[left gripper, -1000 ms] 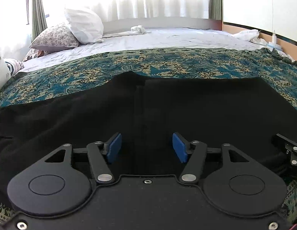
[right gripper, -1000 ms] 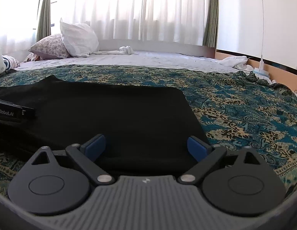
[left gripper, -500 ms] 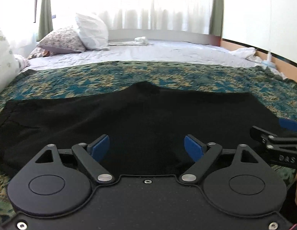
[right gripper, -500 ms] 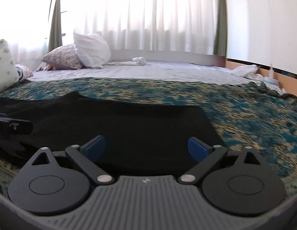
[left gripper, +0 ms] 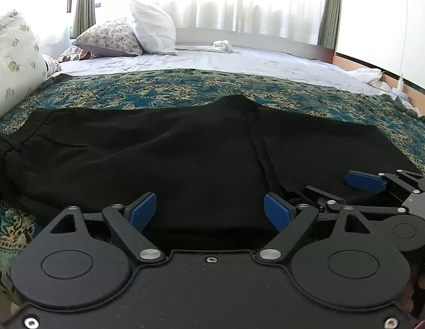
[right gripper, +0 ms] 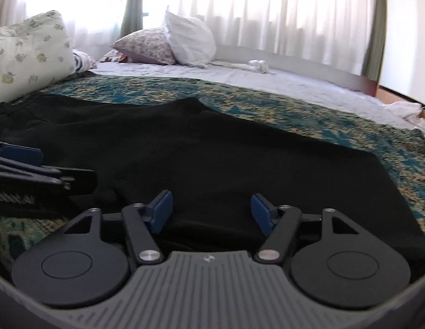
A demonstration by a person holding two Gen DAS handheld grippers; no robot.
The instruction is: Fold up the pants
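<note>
Black pants lie spread flat on a teal patterned bedspread, waistband at the left. My left gripper is open, low over the near edge of the pants, holding nothing. My right gripper is open and empty, with its blue pads either side of the pants' near edge. The right gripper also shows at the right of the left wrist view. The left gripper shows at the left of the right wrist view.
Pillows and a floral cushion sit at the head and left of the bed. A white sheet with a rolled white cloth lies beyond the bedspread. Curtains and a wall stand behind.
Both grippers have shifted left along the near edge and closer together. The left jaws opened wider than a second ago; the right jaws narrowed somewhat but stay open.
</note>
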